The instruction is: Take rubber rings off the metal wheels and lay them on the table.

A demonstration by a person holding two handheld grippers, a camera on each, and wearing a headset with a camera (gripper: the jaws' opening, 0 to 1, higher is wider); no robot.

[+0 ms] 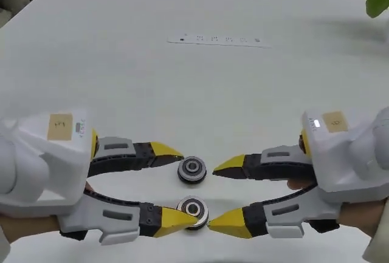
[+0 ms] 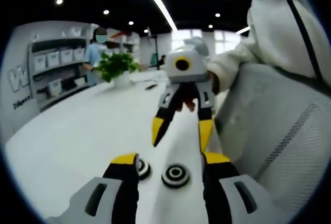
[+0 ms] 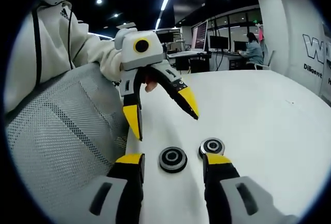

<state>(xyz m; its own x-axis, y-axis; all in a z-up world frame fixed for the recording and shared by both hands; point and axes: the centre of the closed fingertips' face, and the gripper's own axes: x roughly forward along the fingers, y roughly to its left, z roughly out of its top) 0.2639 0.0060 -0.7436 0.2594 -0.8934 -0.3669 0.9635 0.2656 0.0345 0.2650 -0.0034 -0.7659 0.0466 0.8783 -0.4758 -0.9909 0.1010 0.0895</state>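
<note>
The yellow fingertips [image 1: 167, 149] of the left gripper [image 1: 188, 185] are spread wide and grasp nothing. The nearer tip overlaps the edge of the near metal wheel [image 1: 192, 208], a small round silver disc lying flat with a black rubber ring [image 3: 162, 160] around its rim. Whether the tip actually touches the wheel cannot be told. Opposite, the right gripper [image 1: 211, 196] is equally released, its yellow tips pointing in from 3 o'clock while the left comes in from 9 o'clock. In both gripper views the near wheel lies in the gap between that gripper's own jaws. The far metal wheel [image 1: 192, 169], a matching ringed disc, sits just beside it at 12 o'clock, close to each gripper's farther tip. Both lie on the white table [image 1: 182, 93], and their rings appear to be in place, so no ring has yet been laid down. The chief risk seems to be the crowding, because four tips converge on one small disc and could knock together or nudge the far wheel aside. The wheel lies flat on a smooth top, so a closing jaw may push it along without getting under the ring. A stretched ring could also snap free and fly off.
</note>
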